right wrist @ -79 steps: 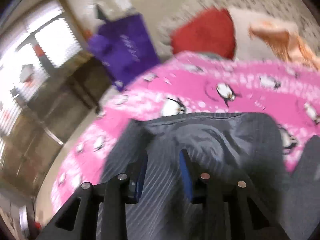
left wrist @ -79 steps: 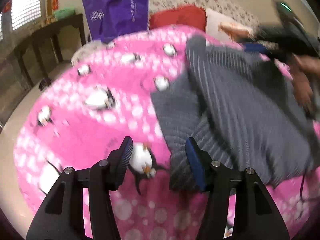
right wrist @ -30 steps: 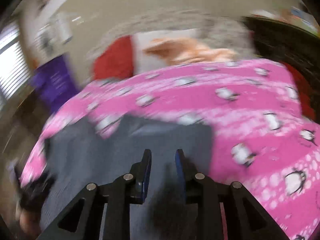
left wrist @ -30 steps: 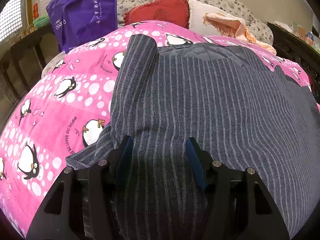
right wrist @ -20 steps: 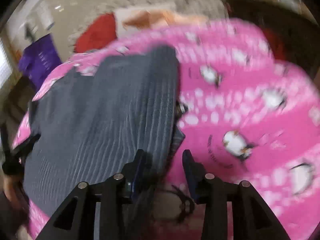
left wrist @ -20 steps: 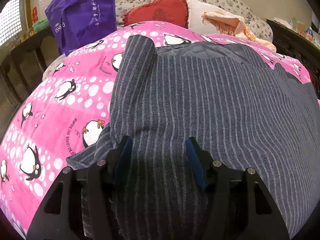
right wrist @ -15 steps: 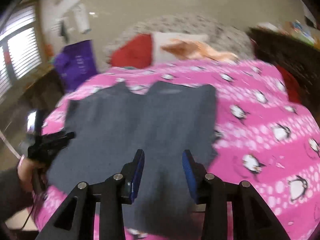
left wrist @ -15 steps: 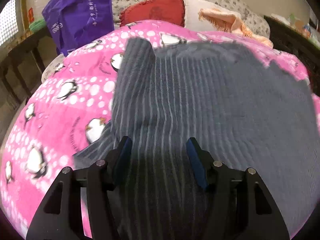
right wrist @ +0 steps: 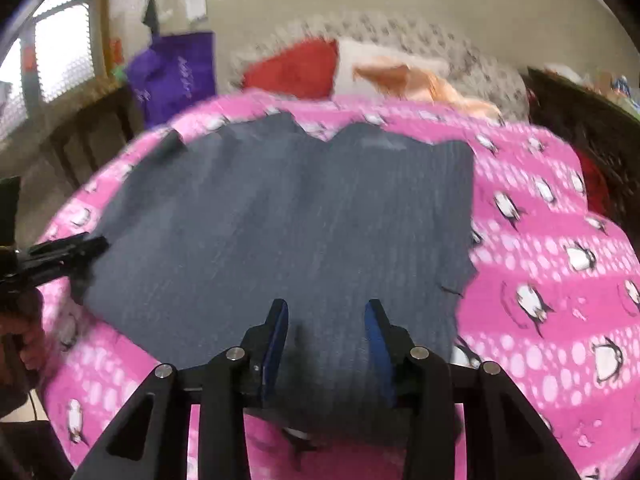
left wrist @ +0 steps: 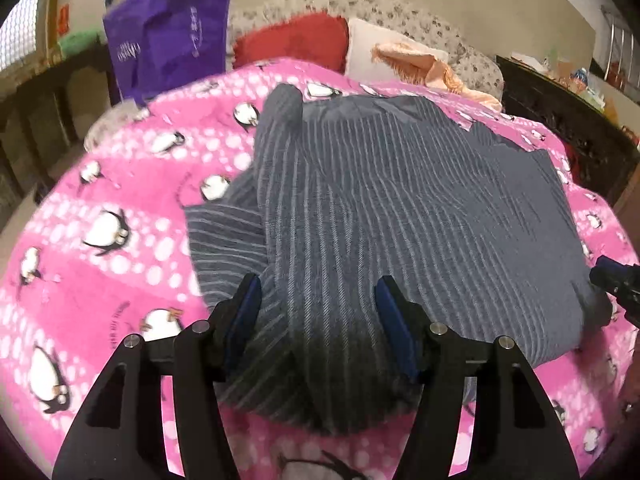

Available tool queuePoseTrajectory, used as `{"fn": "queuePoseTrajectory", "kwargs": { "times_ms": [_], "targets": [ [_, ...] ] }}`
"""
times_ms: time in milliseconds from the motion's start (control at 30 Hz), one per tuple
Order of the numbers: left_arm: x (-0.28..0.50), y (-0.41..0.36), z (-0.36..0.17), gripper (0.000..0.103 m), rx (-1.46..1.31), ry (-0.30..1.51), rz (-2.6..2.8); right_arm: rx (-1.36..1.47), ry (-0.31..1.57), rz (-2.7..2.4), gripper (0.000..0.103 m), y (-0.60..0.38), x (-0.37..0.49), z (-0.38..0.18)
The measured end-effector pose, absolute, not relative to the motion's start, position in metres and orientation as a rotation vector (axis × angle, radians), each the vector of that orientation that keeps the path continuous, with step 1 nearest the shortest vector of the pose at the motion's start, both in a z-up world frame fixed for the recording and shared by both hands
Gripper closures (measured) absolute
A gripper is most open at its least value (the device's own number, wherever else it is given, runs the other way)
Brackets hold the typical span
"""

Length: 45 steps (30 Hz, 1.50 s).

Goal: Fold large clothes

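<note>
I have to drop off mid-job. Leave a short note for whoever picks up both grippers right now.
Left gripper: open, jaws just widened, over the near left part of the grey striped garment, nothing pinched.
Right gripper: open, jaws just widened, over the near hem at its side.
The garment lies spread on the pink penguin blanket; the sleeve near the left gripper sticks out sideways.
Done: spreading. Left: all the folding, probably starting with that sleeve.

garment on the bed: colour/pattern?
Dark grey garment with thin pale stripes; clearest in the left wrist view.
</note>
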<state>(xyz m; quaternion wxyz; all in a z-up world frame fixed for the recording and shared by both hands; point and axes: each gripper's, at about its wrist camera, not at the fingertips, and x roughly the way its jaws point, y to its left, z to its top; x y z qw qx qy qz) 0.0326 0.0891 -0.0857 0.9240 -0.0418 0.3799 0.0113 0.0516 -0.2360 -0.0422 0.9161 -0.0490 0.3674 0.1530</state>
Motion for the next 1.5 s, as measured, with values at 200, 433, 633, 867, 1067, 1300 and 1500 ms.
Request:
{"fn": "queuePoseTrajectory", "kwargs": {
  "times_ms": [200,433,633,867,1067,1300,1500],
  "targets": [
    [0.036,0.091,-0.11,0.036,-0.092,0.811,-0.011,-0.086,0.768,0.33,0.041,-0.24,0.048,-0.097],
    [0.006,0.104,-0.087,0.036,-0.168,0.758,-0.032,-0.087,0.781,0.33,0.041,-0.248,0.044,-0.094],
    [0.002,0.155,-0.084,0.028,-0.164,0.836,0.109,0.052,0.766,0.257,0.039,-0.296,0.008,-0.054],
    [0.051,0.171,-0.071,0.028,-0.171,0.838,0.109,0.134,0.836,0.045,0.039,-0.355,0.008,-0.066],
    [0.095,0.185,-0.084,0.028,-0.193,0.876,0.075,0.079,0.792,-0.05,0.039,-0.362,0.013,-0.063],
    [0.098,0.188,-0.094,0.028,-0.384,0.861,-0.169,0.033,0.751,-0.141,0.038,-0.382,0.008,-0.104],
    [0.108,0.209,-0.095,0.028,-0.452,0.817,-0.105,-0.046,0.752,-0.165,0.038,-0.373,0.009,-0.103]
  ]
}}
